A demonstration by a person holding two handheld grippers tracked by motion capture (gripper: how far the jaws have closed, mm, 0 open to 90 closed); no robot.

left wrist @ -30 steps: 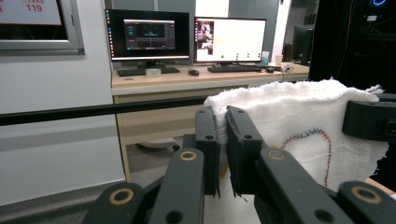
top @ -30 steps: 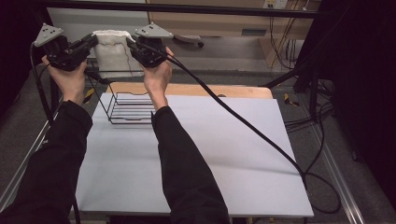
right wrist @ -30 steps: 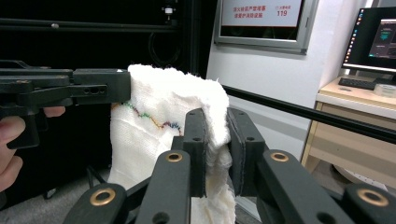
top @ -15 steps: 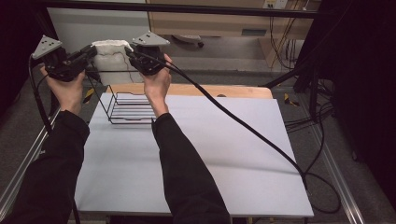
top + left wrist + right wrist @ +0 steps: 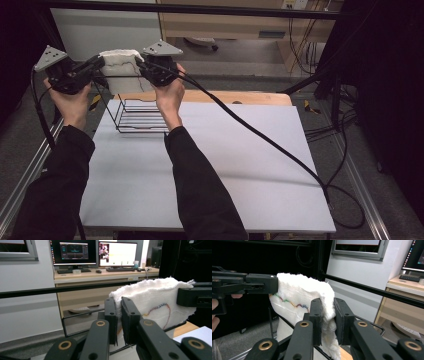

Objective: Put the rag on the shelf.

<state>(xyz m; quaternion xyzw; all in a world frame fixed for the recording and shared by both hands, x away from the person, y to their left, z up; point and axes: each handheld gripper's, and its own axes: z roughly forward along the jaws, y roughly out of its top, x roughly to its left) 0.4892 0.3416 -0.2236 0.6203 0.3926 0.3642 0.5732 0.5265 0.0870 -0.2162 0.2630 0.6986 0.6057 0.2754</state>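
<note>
A white folded cloth with a coloured stitched line hangs in the air between my two grippers, above the far end of a black wire rack. My left gripper is shut on the cloth's left top corner. My right gripper is shut on the opposite top corner. In the left gripper view the cloth stretches right to the other gripper's jaw. In the right gripper view the cloth stretches left to the other gripper. The cloth's lower edge hangs against the rack's top wire.
The wire rack stands at the far left of a white table sheet on a wooden board. A black cable trails from my right gripper across the table to the right. Beyond the table stands a desk with monitors.
Both hands with the cloth have come down a little and shifted toward the rack; the cloth stays stretched between the two grippers.
</note>
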